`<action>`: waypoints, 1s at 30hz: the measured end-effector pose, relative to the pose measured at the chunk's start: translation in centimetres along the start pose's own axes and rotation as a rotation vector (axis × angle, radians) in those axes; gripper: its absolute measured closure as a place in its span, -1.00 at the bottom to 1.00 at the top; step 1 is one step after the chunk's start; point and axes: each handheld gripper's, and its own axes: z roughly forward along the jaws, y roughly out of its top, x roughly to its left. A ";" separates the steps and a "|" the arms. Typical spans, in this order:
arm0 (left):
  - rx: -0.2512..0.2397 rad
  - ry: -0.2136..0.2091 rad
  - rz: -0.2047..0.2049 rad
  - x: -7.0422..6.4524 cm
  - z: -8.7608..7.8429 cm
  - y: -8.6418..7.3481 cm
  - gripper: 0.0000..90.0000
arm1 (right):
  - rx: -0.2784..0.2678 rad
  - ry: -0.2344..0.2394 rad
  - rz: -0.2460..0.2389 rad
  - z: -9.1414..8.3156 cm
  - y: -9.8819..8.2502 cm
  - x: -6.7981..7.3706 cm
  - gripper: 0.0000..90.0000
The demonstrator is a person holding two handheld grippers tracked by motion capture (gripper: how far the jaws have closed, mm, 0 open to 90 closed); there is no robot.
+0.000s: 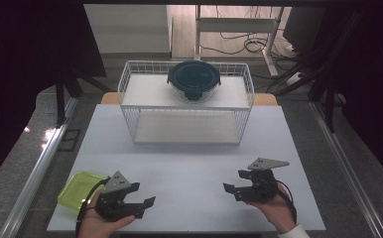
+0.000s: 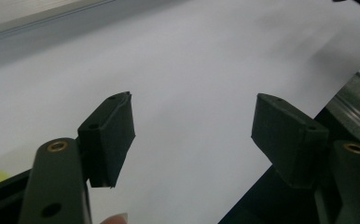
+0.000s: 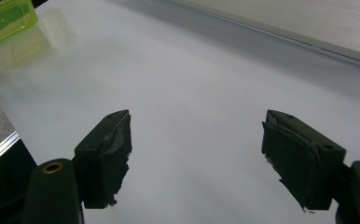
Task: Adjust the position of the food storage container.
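Note:
My left gripper (image 1: pixel 144 194) hovers over the near left part of the white table (image 1: pixel 189 158), jaws apart with nothing between them; in the left gripper view the left gripper (image 2: pixel 192 100) has only bare tabletop between its pads. My right gripper (image 1: pixel 233 180) is at the near right, pointing left, open and empty, and the right gripper (image 3: pixel 197 116) has bare tabletop between its jaws in its own view too. A lime-green container (image 1: pixel 78 187) (image 3: pixel 10 23) sits at the table's near left corner, just left of the left gripper.
A white wire rack (image 1: pixel 184 124) stands at the table's far middle. On its upper shelf rests a round glass container with a dark blue lid (image 1: pixel 194 79). Metal rails run along the floor on both sides, and the table's front edge is close to both hands.

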 end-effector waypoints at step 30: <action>-0.018 0.197 -0.160 7.0 -8.3 -3.8 0.43 | 0.026 -0.006 0.001 0.7 0.0 -0.2 -0.48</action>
